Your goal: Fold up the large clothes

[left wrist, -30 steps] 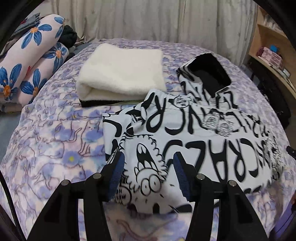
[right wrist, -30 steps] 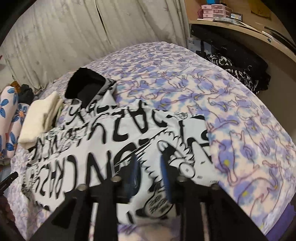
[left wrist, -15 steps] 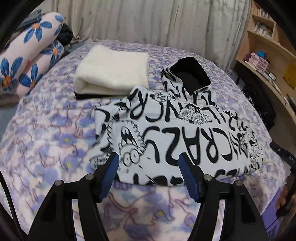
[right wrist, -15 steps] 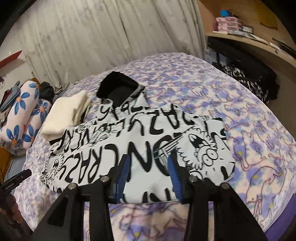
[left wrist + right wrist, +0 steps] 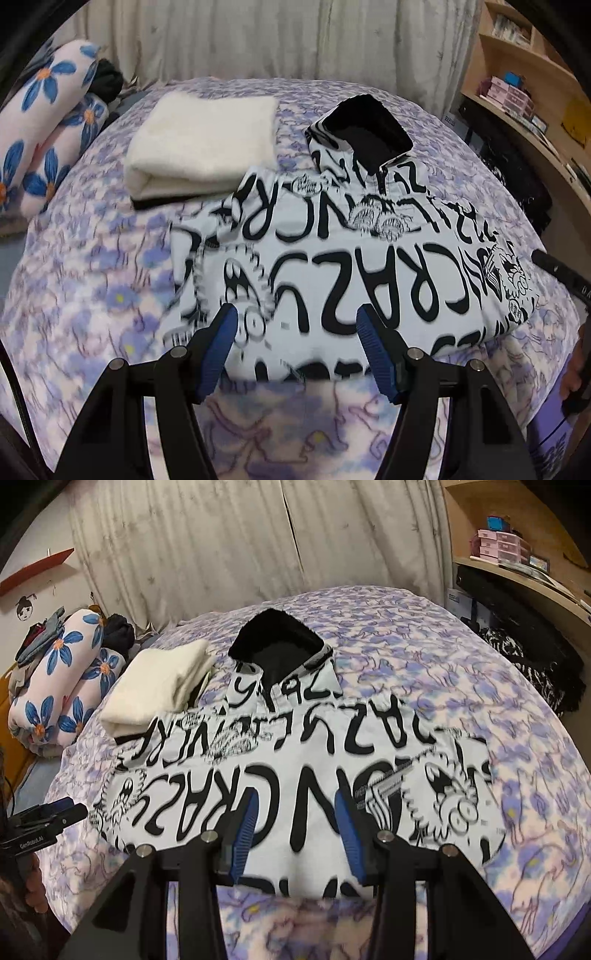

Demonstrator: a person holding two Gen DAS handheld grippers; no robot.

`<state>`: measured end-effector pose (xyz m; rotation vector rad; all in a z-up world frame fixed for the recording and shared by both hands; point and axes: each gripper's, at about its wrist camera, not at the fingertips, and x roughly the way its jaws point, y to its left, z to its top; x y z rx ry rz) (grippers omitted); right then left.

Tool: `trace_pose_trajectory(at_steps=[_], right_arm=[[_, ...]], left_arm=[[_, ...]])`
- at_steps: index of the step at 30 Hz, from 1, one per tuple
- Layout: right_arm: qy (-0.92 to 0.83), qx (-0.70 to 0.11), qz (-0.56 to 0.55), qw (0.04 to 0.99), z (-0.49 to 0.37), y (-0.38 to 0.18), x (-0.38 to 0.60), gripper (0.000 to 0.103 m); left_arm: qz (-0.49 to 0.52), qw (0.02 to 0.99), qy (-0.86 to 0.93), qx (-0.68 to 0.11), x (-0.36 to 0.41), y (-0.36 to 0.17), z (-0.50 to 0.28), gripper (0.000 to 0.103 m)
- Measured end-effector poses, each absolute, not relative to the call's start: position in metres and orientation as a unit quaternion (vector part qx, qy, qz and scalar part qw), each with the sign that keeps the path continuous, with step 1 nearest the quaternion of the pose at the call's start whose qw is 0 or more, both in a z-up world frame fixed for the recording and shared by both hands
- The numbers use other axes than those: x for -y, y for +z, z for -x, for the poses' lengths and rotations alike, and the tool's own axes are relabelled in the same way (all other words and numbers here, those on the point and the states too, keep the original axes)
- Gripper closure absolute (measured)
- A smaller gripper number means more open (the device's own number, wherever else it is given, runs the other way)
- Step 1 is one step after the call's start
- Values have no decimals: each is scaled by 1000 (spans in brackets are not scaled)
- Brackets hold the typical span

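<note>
Purple floral bed [image 5: 92, 295], curtain [image 5: 258, 37] at 12, shelves [image 5: 517, 92] at 2. Printed hoodie [image 5: 369, 277] folded flat, hood at 12. Left gripper [image 5: 295, 332], right gripper [image 5: 295, 812] both parted, empty.

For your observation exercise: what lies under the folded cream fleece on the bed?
Under the cream fleece a thin black layer shows along its near edge, resting on the bedspread. How far that black layer reaches beneath is covered.

A white hoodie [image 5: 362, 280] bears black lettering and cartoon faces, its hood lining [image 5: 369, 129] black. Beside the hoodie, a cream folded blanket [image 5: 207, 144]; under it, a lilac-and-pink bedspread [image 5: 92, 295].
</note>
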<state>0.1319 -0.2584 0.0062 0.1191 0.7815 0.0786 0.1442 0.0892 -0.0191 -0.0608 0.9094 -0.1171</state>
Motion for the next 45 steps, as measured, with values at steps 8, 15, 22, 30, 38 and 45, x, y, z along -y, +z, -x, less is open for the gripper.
trace_pose_trajectory(at_steps=[8,15,22,30,38,45], right_arm=[[40,-359,-41,931,-189,51,272,60],[38,-355,-59,932,-267,76,289,60],[36,-385,-70,919,-379,62,290,60],[22,-411,-146,899,-500,7,302,57],[35,-432,-187,881,-579,-34,292,57],[94,-531,-43,841,-590,-94,252,57]], left_arm=[[-28,908,-64,-414,-70,34,-215,38],[-50,910,-58,-408,-53,62,-304,34],[-40,898,-57,-433,-32,56,-422,33],[-34,881,-58,-469,3,12,-542,33],[-10,879,-50,-474,14,-22,-603,33],[4,879,-60,-472,11,-33,-623,33]])
